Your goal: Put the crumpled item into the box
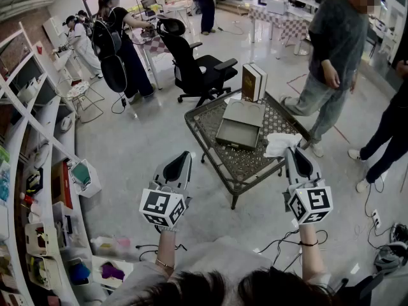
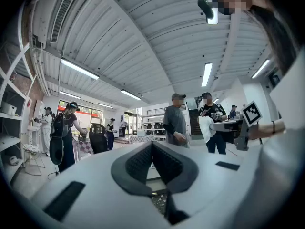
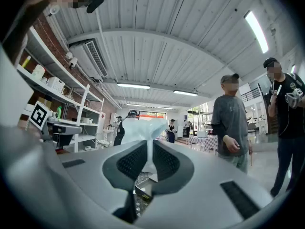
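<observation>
The crumpled item [image 1: 279, 143] is a white wad of paper or cloth, held up above the near right corner of the table. My right gripper [image 1: 291, 152] is shut on it; in the right gripper view the white wad [image 3: 142, 130] bulges out above the pinching jaws of the right gripper [image 3: 148, 149]. An open shallow grey box [image 1: 239, 125] lies on the dark mesh table [image 1: 242, 164], to the left of and beyond the wad. My left gripper [image 1: 183, 159] hangs left of the table, jaws together and empty. From the left gripper [image 2: 152, 149] the wad [image 2: 206, 128] shows at the right.
A brown upright box [image 1: 254, 81] stands at the table's far edge. A black office chair [image 1: 194, 65] is behind the table. One person [image 1: 331, 62] stands right of the table, another [image 1: 389, 132] at the far right. Shelving [image 1: 32, 190] lines the left side.
</observation>
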Demonstrator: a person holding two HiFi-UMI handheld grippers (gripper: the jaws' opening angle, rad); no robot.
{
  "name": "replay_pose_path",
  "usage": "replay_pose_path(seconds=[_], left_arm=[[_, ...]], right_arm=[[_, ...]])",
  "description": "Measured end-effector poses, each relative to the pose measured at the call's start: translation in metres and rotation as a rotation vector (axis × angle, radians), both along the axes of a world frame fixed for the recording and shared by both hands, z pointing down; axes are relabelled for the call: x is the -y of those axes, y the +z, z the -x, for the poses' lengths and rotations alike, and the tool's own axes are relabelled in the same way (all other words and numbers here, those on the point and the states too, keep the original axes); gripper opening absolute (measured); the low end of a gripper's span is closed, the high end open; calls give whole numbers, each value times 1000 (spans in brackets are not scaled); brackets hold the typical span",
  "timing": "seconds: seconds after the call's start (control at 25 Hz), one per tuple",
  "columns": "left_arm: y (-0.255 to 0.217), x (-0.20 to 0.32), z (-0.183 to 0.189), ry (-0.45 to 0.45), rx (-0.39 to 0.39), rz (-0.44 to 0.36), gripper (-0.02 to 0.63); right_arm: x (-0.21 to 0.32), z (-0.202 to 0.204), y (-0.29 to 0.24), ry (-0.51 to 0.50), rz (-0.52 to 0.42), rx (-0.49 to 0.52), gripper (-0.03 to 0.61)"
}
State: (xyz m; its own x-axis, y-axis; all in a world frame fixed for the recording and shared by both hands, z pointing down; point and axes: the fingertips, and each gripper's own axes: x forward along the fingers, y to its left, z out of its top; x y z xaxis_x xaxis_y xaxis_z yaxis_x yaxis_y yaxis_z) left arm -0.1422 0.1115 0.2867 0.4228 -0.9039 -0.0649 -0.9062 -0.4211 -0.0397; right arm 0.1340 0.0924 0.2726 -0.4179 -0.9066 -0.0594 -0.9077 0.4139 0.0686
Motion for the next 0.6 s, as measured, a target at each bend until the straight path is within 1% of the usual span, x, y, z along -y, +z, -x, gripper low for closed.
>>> replay_pose_path(seconds=[0.12, 0.32, 0.6], left_arm=[[0, -5, 4, -4, 4, 10, 17], [1, -3, 10, -17, 1, 12, 18], [7, 2, 0, -18, 9, 33, 17]], right_arm=[[-5, 3, 2, 5, -1, -25, 52], [-3, 5, 4, 1, 0, -27, 52], [3, -3, 12, -12, 18, -9, 52]])
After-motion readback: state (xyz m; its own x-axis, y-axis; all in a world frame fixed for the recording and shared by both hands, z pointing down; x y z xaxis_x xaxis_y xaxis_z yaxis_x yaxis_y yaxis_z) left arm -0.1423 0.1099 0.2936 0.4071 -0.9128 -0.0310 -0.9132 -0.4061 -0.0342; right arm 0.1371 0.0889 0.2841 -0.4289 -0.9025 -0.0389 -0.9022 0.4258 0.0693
